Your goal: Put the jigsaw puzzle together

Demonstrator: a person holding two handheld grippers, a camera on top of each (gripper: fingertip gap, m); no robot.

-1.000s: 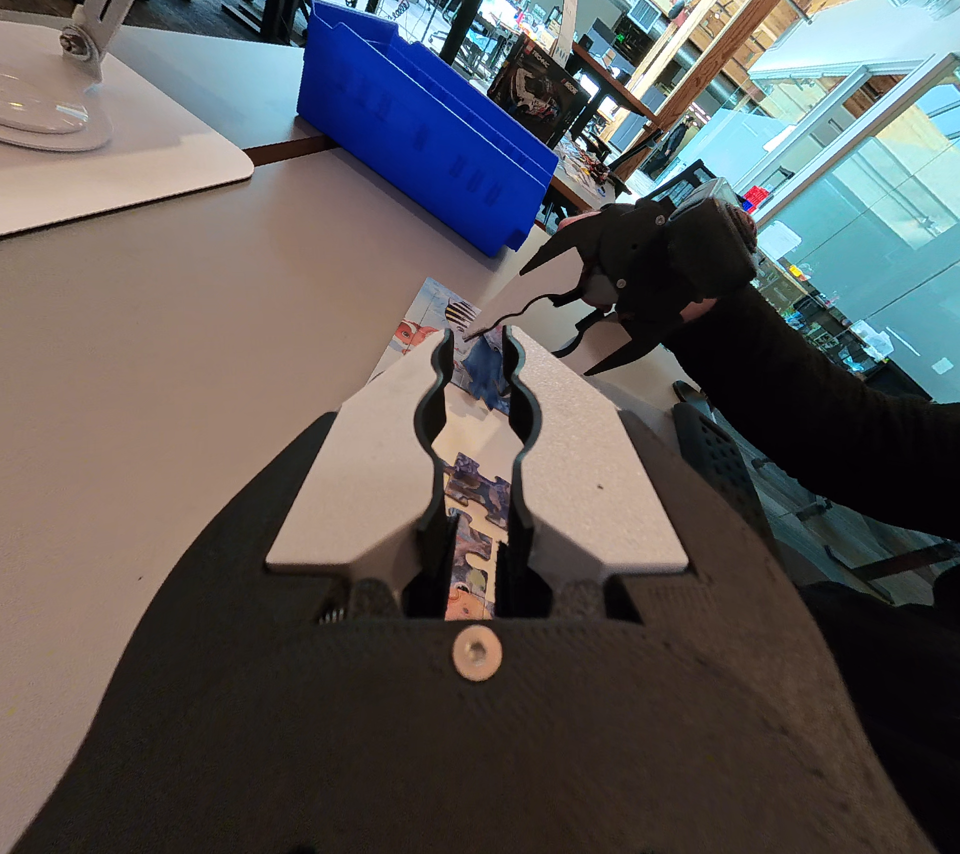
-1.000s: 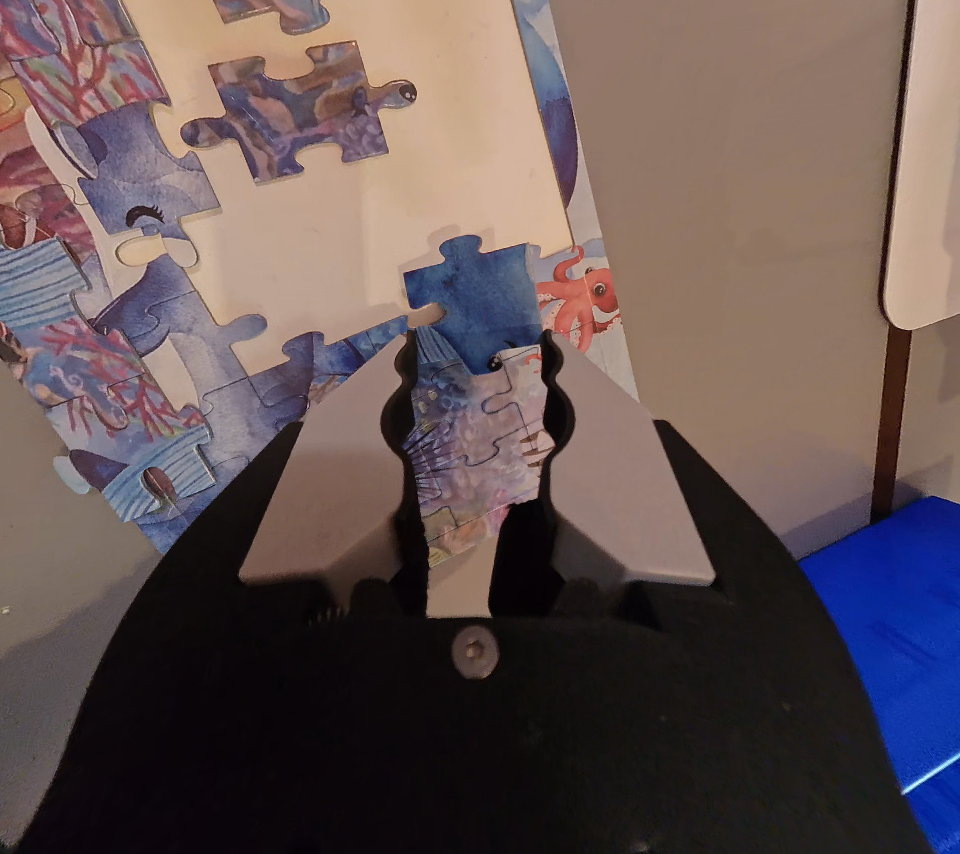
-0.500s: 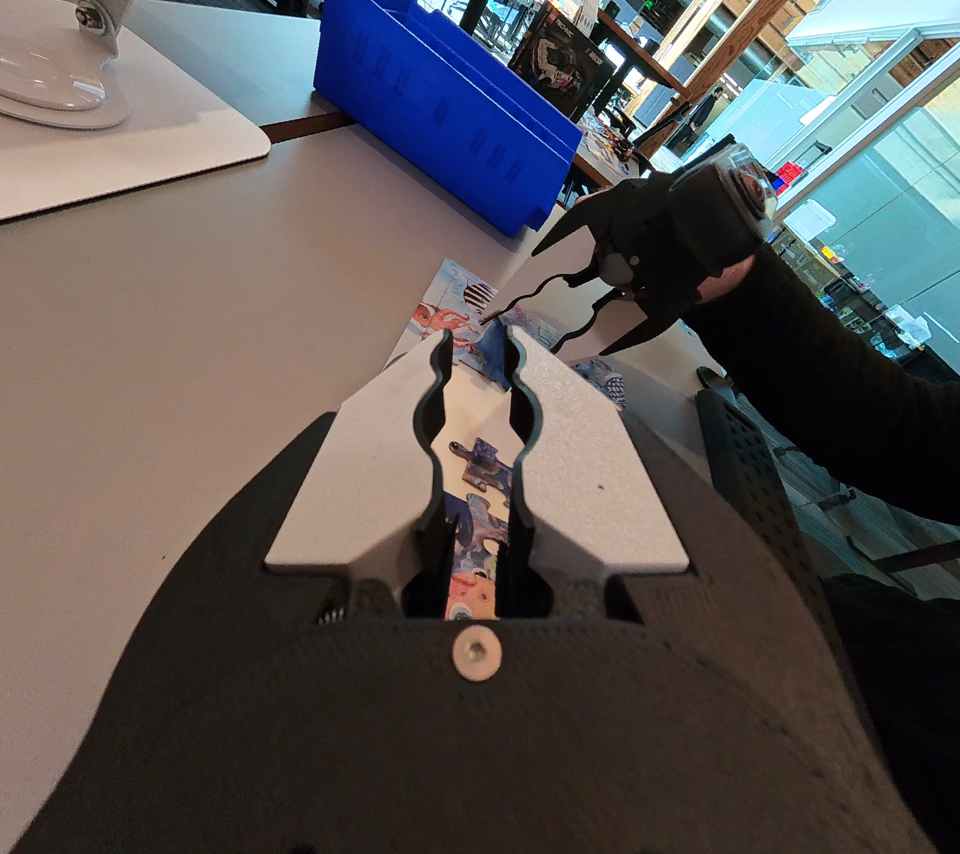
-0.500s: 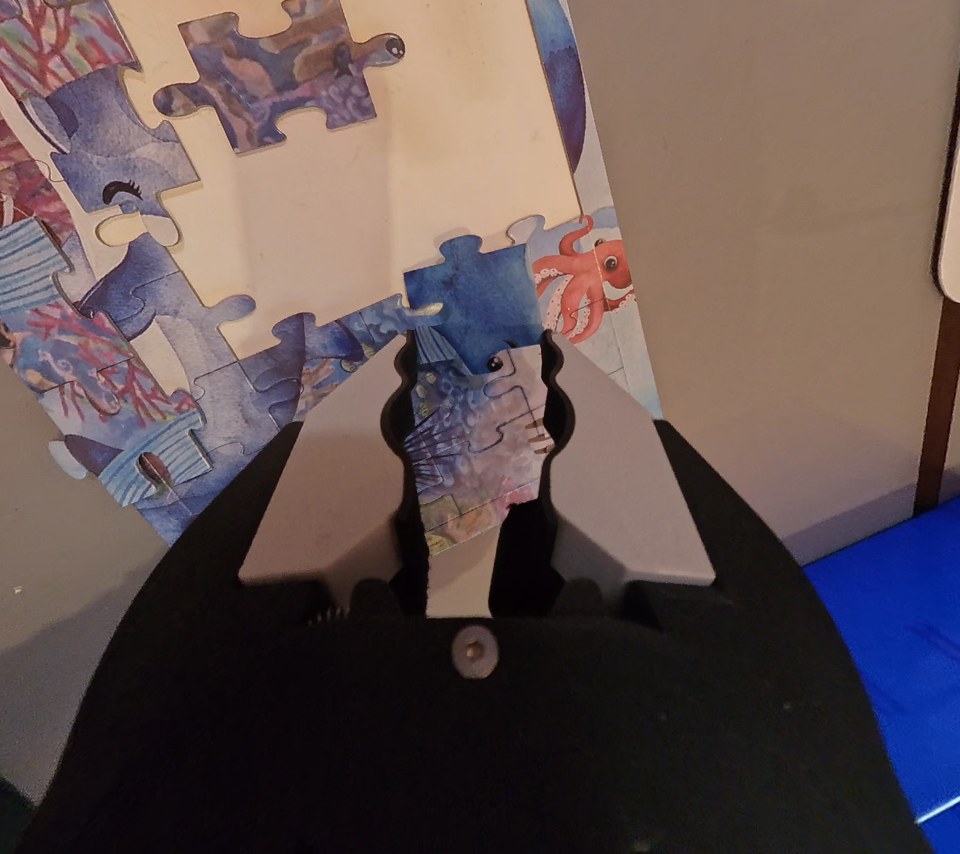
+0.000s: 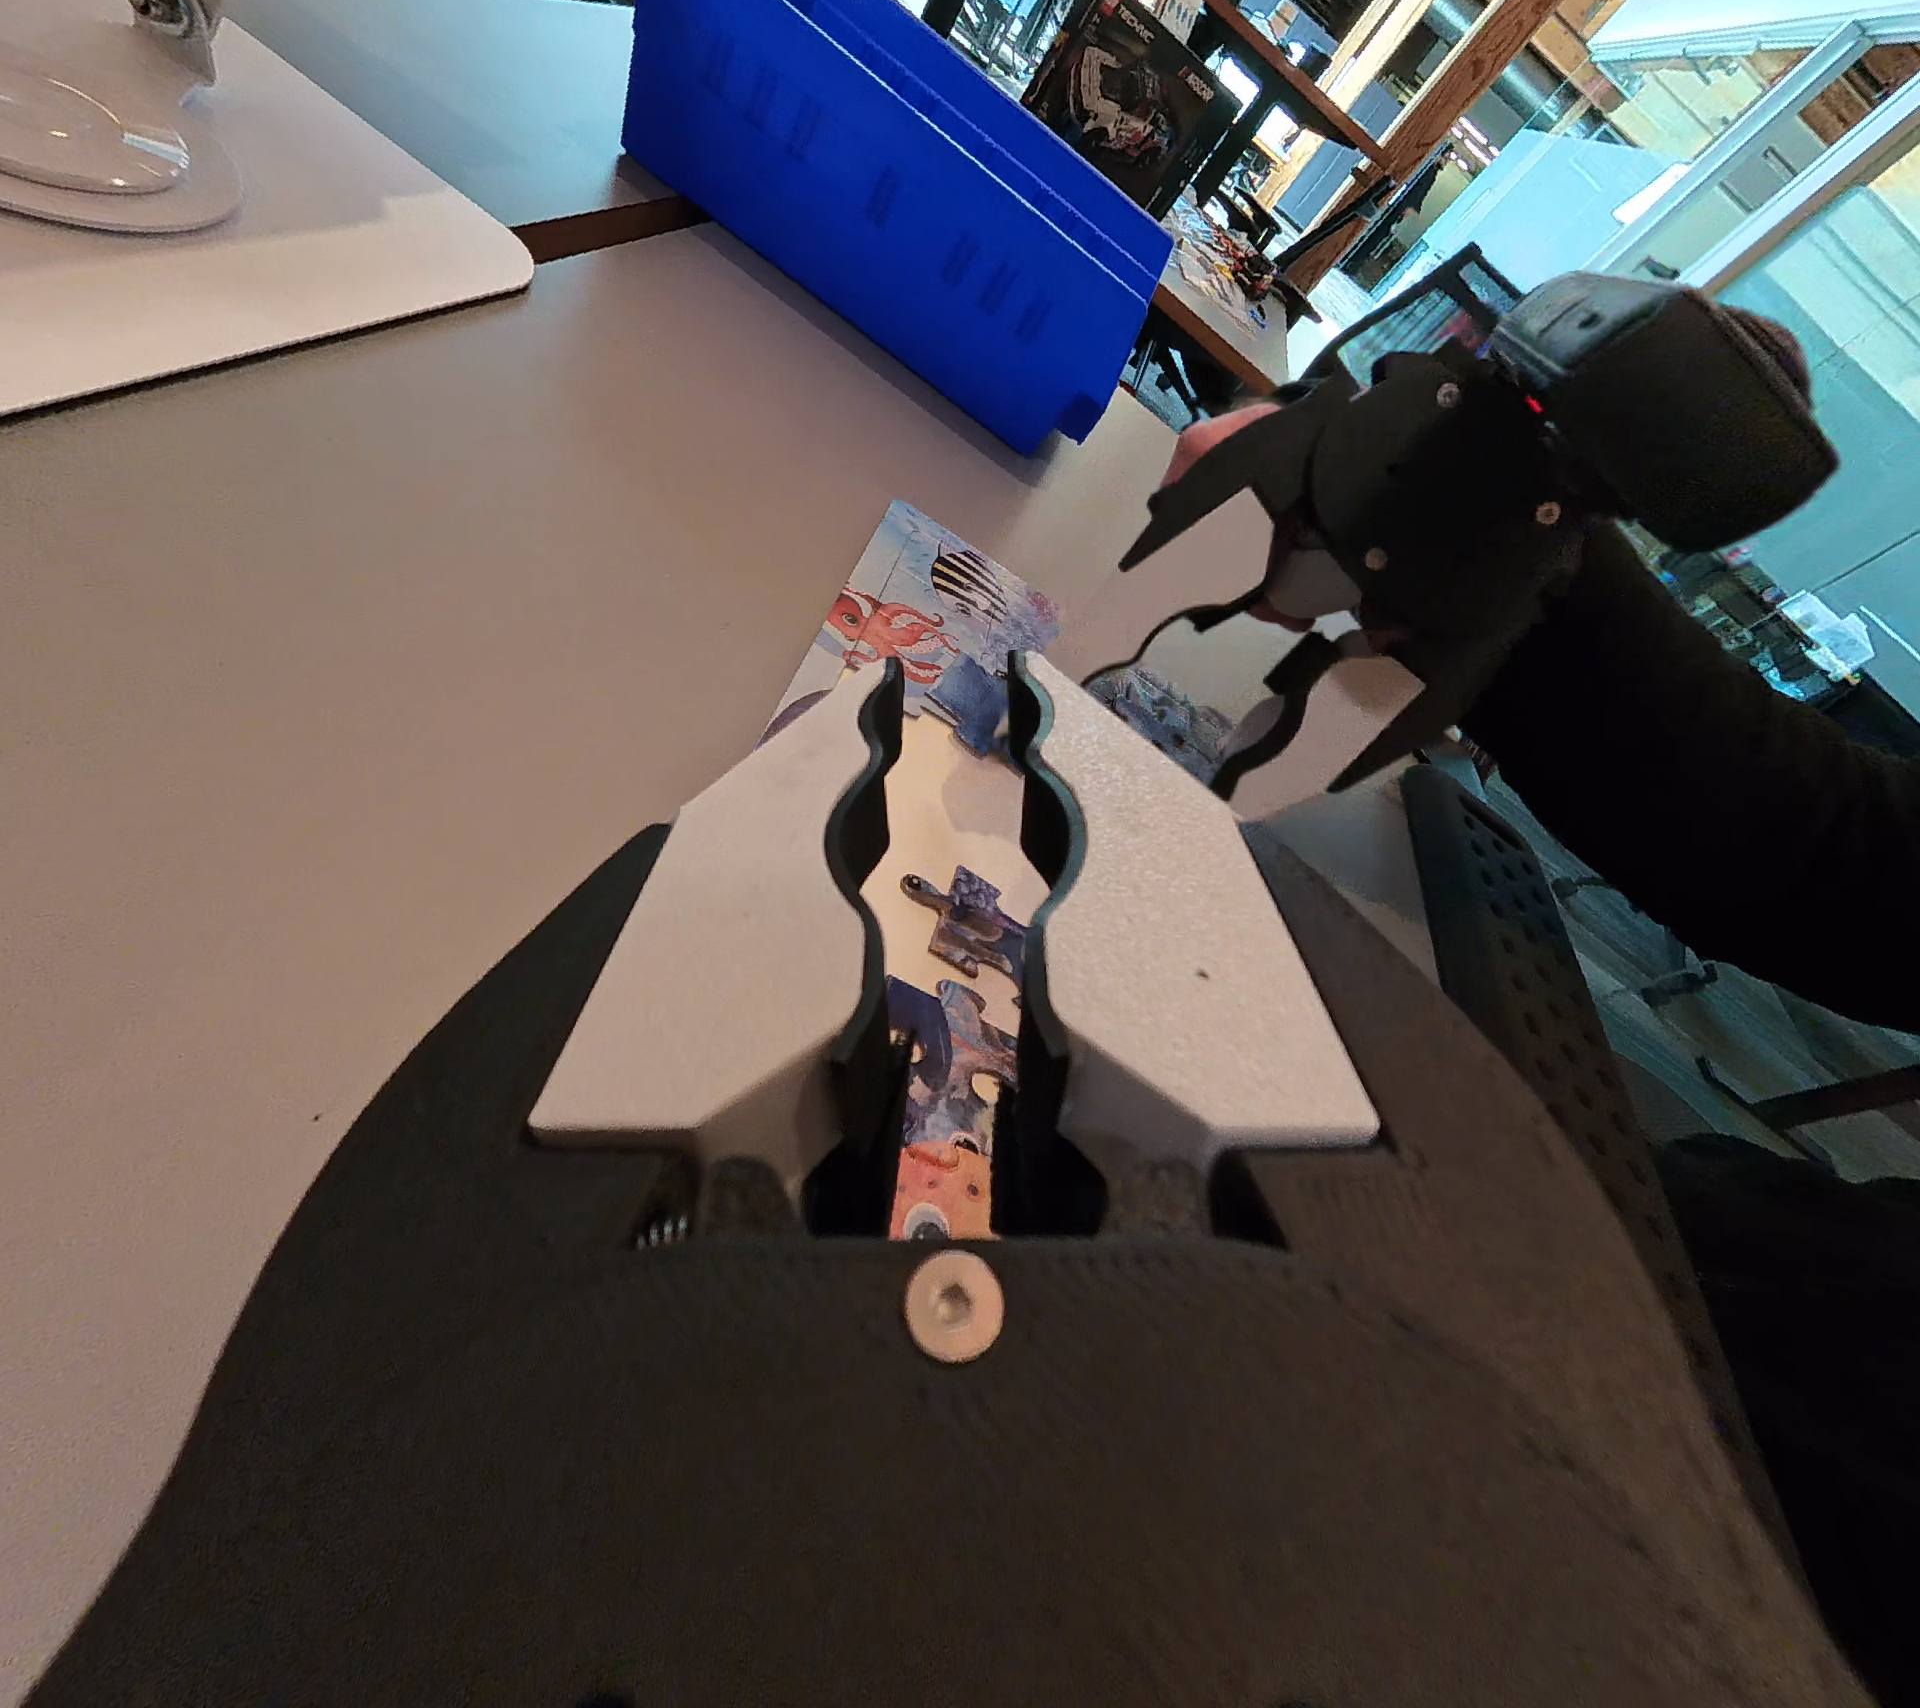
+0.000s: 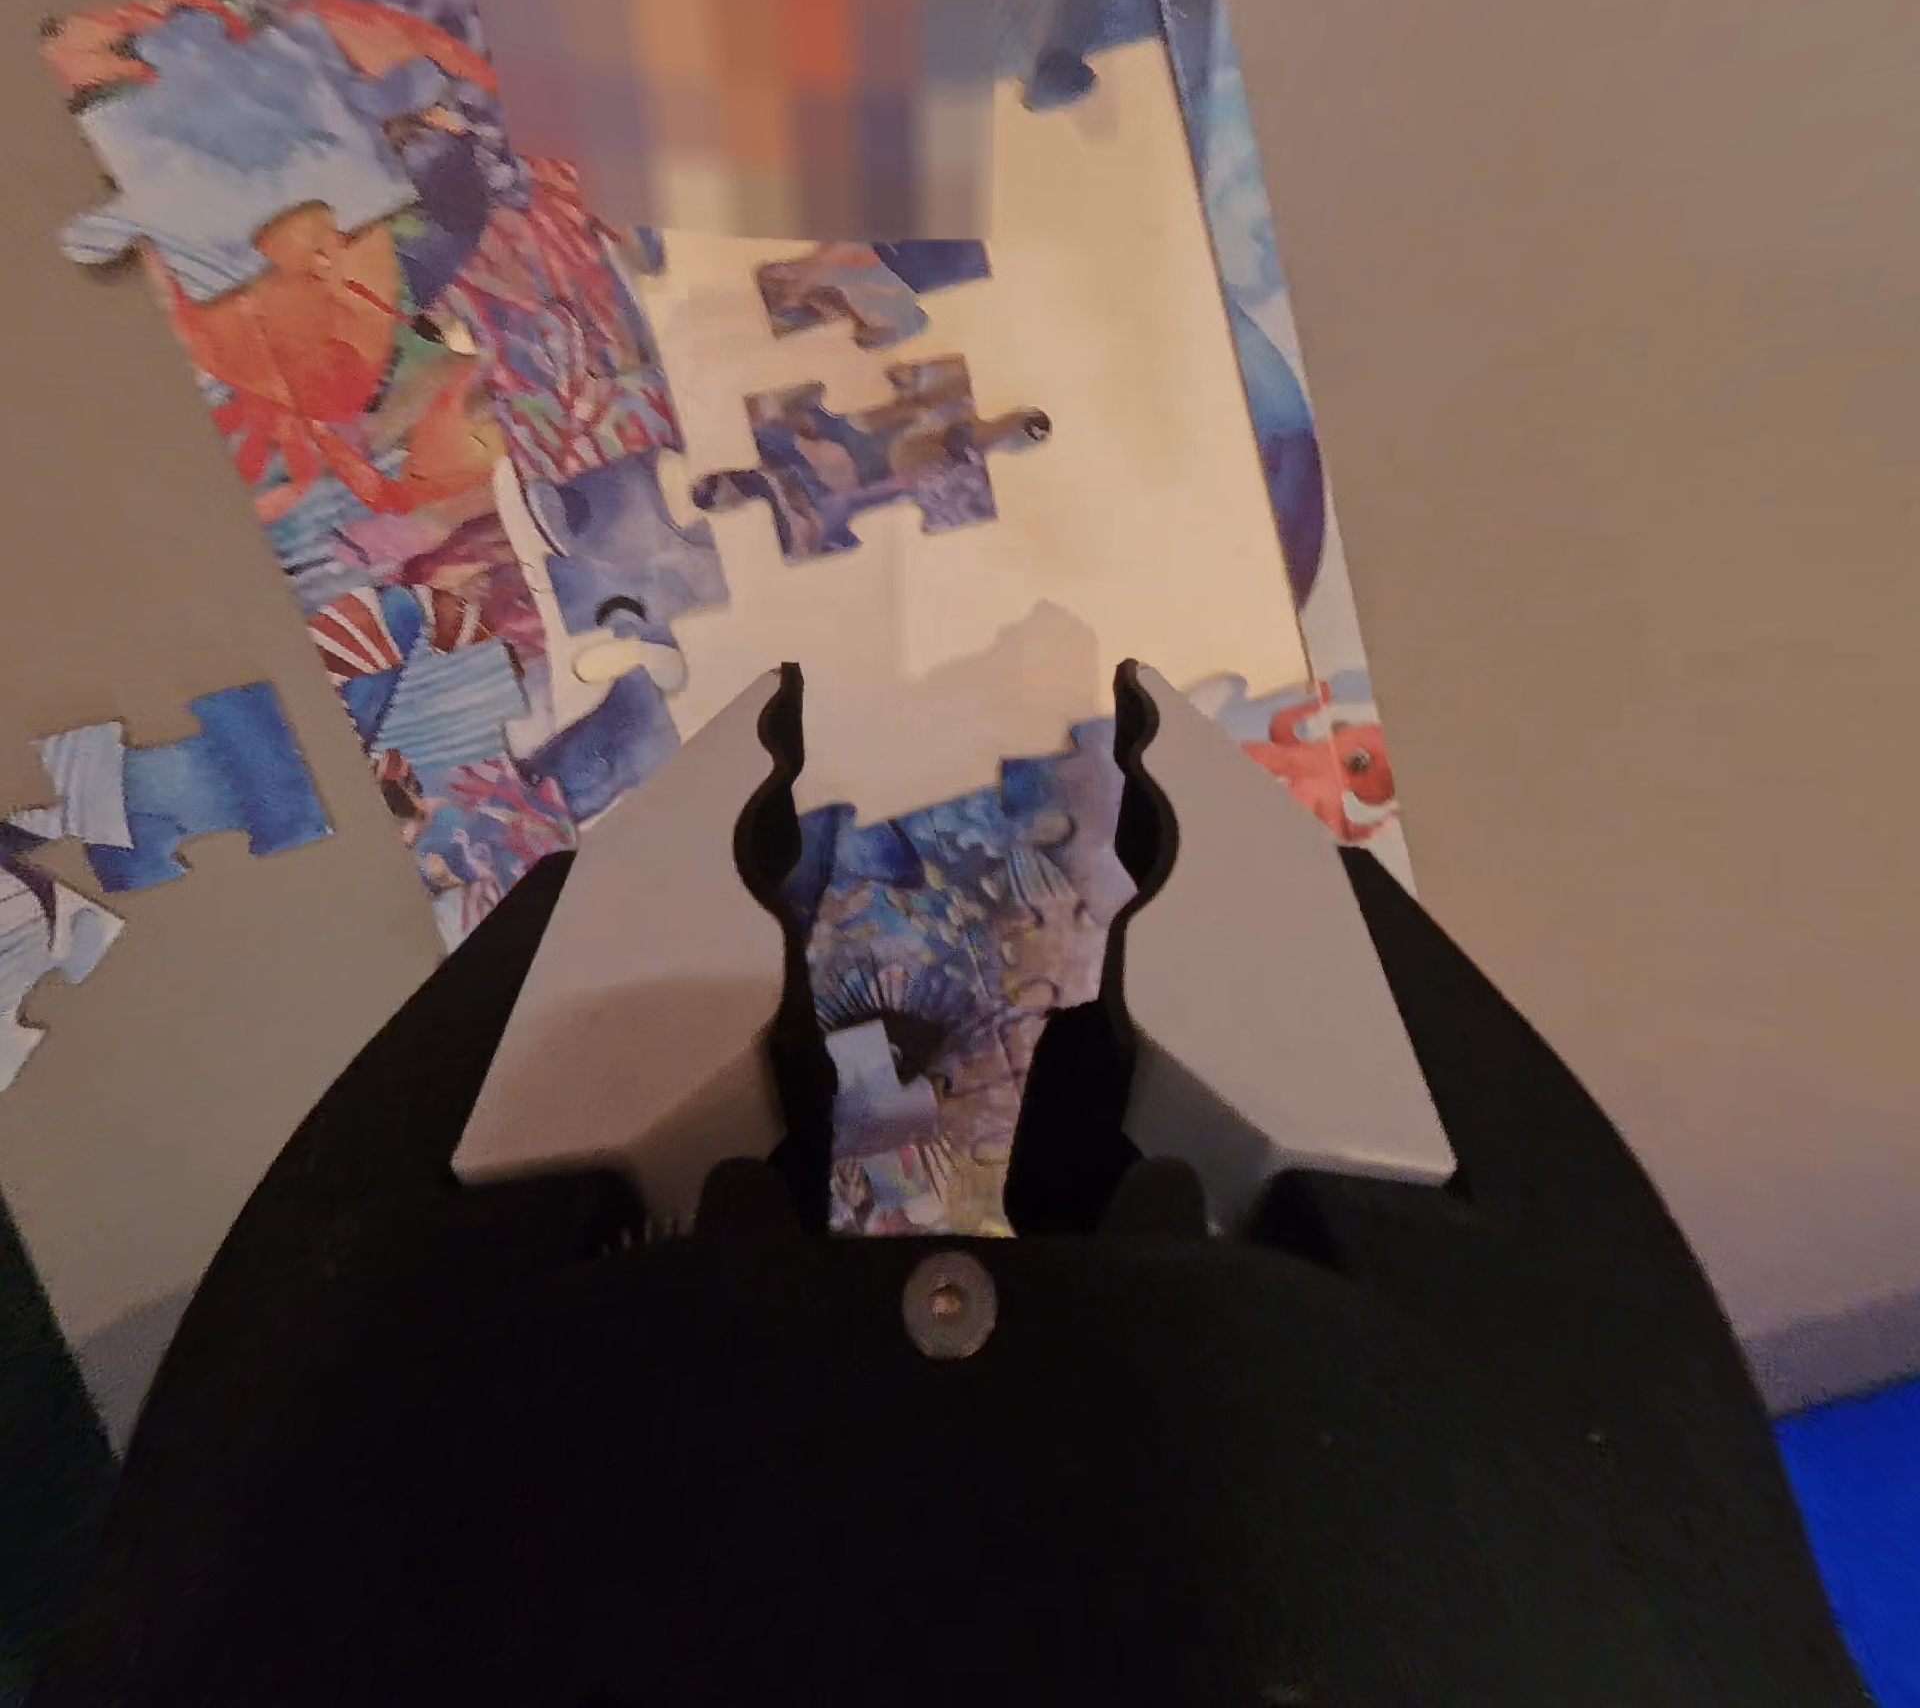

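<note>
The grey matte tabletop carries the blue plastic bin at its far side and the rectangular sea-themed jigsaw tray, partly filled. Two loose blue-purple cardboard pieces lie on the tray's bare cream centre, directly ahead of the right gripper, long axis crosswise to its fingers. That gripper stands released and empty, and appears the nearer one. The left gripper, jaws narrowly parted, grasps nothing.
</note>
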